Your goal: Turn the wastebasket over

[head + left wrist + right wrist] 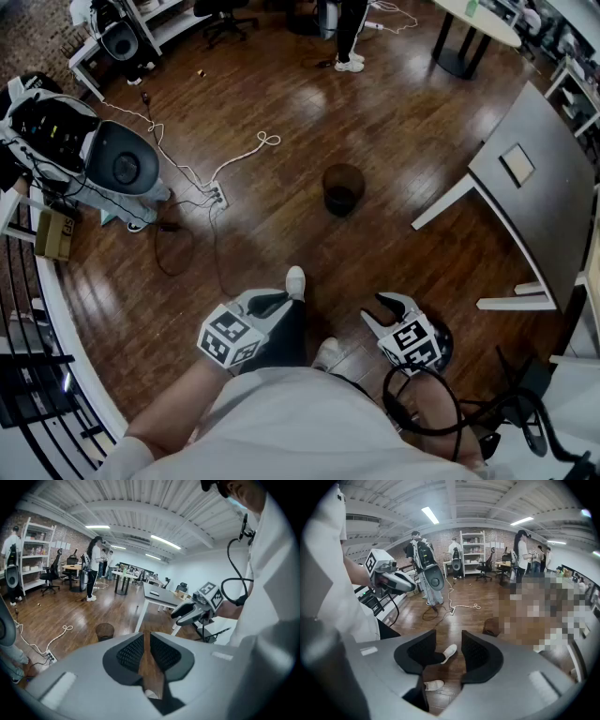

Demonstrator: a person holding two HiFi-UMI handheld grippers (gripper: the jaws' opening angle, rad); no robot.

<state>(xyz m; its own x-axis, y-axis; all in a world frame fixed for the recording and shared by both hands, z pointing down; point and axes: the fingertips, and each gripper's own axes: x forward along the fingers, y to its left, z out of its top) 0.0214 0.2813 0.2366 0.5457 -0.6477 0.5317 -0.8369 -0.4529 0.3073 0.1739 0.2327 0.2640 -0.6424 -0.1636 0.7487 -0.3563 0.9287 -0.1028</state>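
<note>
Wastebasket (343,187), dark, round and of wire mesh, stands upright with its mouth up on the glossy brown wooden plank floor (281,225), ahead of the person and well apart from both tools. It looks light and empty. The thin mesh walls probably flex a little, so the stiffer top rim seems the best hold, and it may skid on the polished boards.

The left hand-held gripper (270,302) has its jaws drawn to a thin slit, holding nothing. The right hand-held gripper (392,306) has its jaws spread wide, also empty.

Bare floor rings the basket. A grey-topped desk (544,159) on white legs stands to its right, and a looped white cable (246,153) lies to its left, both clear of it.
</note>
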